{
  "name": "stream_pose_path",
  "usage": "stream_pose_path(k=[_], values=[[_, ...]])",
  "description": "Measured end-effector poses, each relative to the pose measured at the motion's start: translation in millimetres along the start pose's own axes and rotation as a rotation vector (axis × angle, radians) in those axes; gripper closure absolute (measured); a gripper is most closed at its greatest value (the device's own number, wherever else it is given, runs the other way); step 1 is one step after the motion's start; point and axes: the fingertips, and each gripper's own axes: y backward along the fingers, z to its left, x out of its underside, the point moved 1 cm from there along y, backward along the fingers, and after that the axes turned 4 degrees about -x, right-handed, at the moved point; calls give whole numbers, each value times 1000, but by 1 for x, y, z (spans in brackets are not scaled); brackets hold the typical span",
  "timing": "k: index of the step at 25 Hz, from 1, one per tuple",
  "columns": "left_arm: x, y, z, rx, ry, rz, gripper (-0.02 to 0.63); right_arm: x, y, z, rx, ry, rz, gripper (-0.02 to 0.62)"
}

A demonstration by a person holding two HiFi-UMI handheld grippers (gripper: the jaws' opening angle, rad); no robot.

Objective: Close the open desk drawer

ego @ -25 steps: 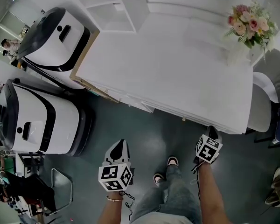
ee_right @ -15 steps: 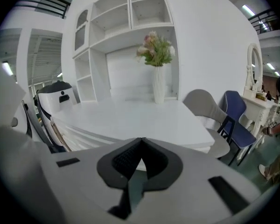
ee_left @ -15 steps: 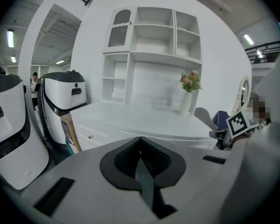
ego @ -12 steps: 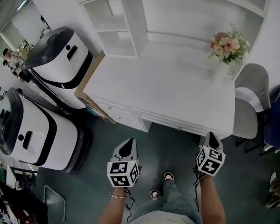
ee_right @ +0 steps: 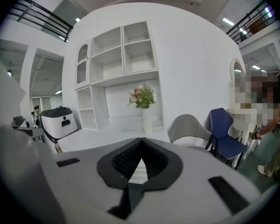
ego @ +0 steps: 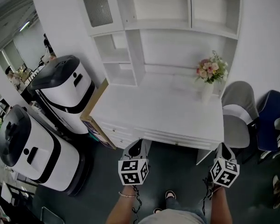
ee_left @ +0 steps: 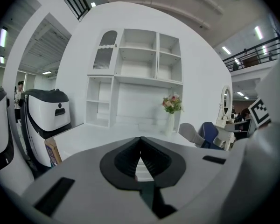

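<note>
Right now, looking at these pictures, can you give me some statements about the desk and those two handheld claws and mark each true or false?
1. A vase of flowers stands on the white desk. True.
2. The left gripper holds a cup. False: its jaws are together, with nothing between them.
3. A grey chair stands at the desk's right end. True.
4. The shelves above the desk are packed with books. False: they look bare.
5. The right gripper has its jaws wide apart. False: they are together, on nothing.
</note>
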Motion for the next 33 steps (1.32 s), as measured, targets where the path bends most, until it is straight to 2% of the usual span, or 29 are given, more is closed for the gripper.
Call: stream_pose_path(k=[4, 14, 33], values=[[-5, 6, -5, 27, -22, -5, 589, 3, 18, 0, 14, 7, -5, 588], [-10, 17, -6, 35, -30, -14, 589, -5, 30, 4, 5, 0, -16, 591], [14, 35, 9, 15, -14, 24, 589, 5, 40, 23, -25, -3, -27, 591]])
